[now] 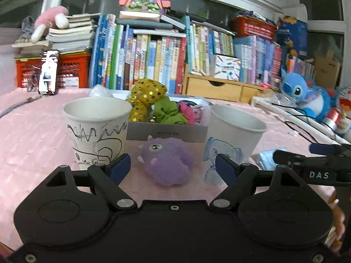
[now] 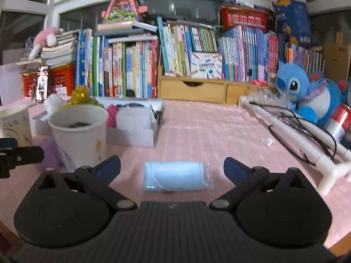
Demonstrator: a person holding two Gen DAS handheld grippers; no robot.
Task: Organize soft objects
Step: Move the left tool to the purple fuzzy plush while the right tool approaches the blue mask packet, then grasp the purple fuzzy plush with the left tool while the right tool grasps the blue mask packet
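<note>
Low in the frame, our left gripper (image 1: pixel 173 167) gapes wide and empty, framing the purple plush (image 1: pixel 167 164) lying mid-frame on the bench (image 1: pixel 33 135) between two cups. Our right gripper (image 2: pixel 172 168), likewise spread and empty, brackets the blue roll (image 2: pixel 174 176), ready to close.

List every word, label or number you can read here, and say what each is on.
"DAS": on the right gripper, seen from the left wrist.
Box front label: too blurred to read.
Book spines: too small to read.
Blue carton: print unreadable.
Cups: drawings only, no words.
</note>
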